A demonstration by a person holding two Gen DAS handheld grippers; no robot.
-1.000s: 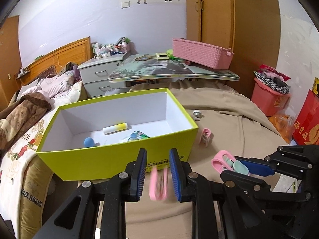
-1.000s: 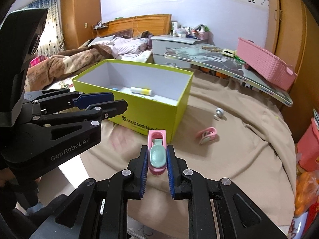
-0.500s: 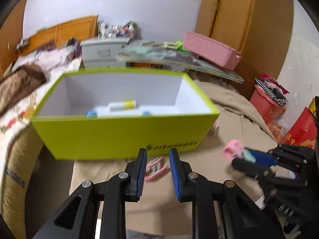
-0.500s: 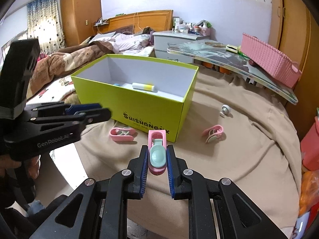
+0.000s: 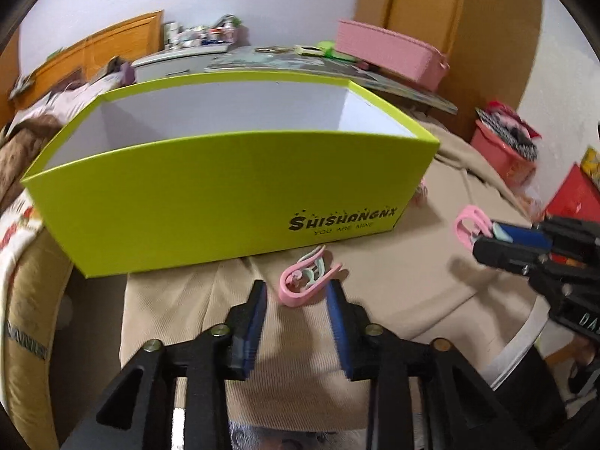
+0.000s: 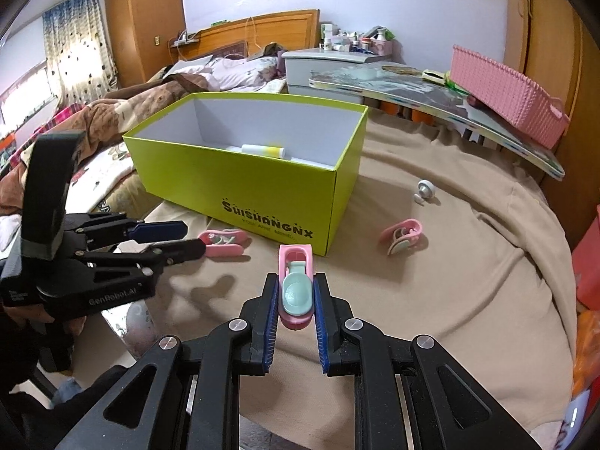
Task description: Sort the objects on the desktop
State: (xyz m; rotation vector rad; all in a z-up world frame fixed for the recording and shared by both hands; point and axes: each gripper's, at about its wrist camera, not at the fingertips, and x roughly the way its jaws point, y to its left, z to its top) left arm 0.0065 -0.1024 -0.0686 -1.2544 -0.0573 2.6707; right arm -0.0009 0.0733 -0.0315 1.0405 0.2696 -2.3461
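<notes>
On the beige cloth-covered table, a lime-green open box printed "SHISHANGNX" stands left of centre in the right wrist view. A white and yellow tube lies on the box floor against the far wall.

Left gripper: jaws spread wide, gripping nothing. It sits low over the cloth, just in front of the box's printed wall. A pink clip with a pale green insert lies on its side on the cloth between the blue fingertip pads and slightly ahead of them; its rear end sits close to the right pad, and contact cannot be confirmed. In the right wrist view this same clip rests near the box's front wall, just past the left gripper's tips.

Right gripper: jaws narrowed onto a second pink clip with a green thumb tab, held lengthwise, its open end pointing toward the box corner. It is held clear above the cloth.

A third pink clip lies on the cloth to the right of the box, well apart from both grippers. A small white round object lies beyond it, near the box's right wall.

Behind the table, a pink woven basket rests on a tilted printed board.
</notes>
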